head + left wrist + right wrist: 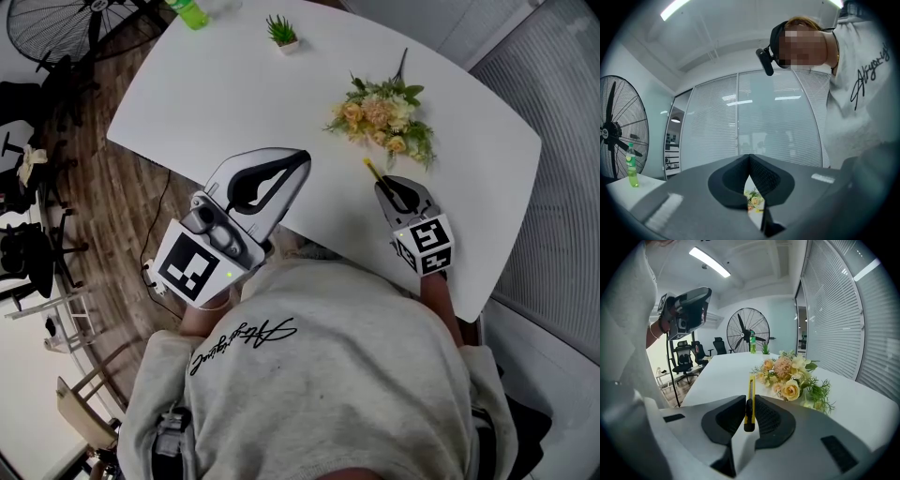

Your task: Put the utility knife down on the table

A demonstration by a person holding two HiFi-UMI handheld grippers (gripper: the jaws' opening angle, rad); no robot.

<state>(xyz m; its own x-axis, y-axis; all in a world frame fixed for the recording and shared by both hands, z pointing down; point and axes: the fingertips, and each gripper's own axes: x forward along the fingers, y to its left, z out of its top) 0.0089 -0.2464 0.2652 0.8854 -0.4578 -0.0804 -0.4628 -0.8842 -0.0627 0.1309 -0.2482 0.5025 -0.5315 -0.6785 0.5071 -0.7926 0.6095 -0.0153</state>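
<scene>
White table – it fills the middle of the head view, with wood floor and office chairs to its left and blinds to its right. On the table lie a bouquet near the right side, a small potted plant at the far edge and a green bottle beside a standing fan.

Right gripper: positioned over the near right part of the table and tilted downward toward the bouquet. Its pads are clamped on the knife – a yellow utility knife held on edge between them. The butt sits in the pads and the front end projects forward, pointing at the bouquet and ending just short of it. The knife is not lying on the table; whether its front end touches the surface cannot be told.

Left gripper: held level above the near table edge, well apart from the right one. Its jaw tips meet and nothing is between them. Through the narrow gap below the tips, part of the bouquet shows.
</scene>
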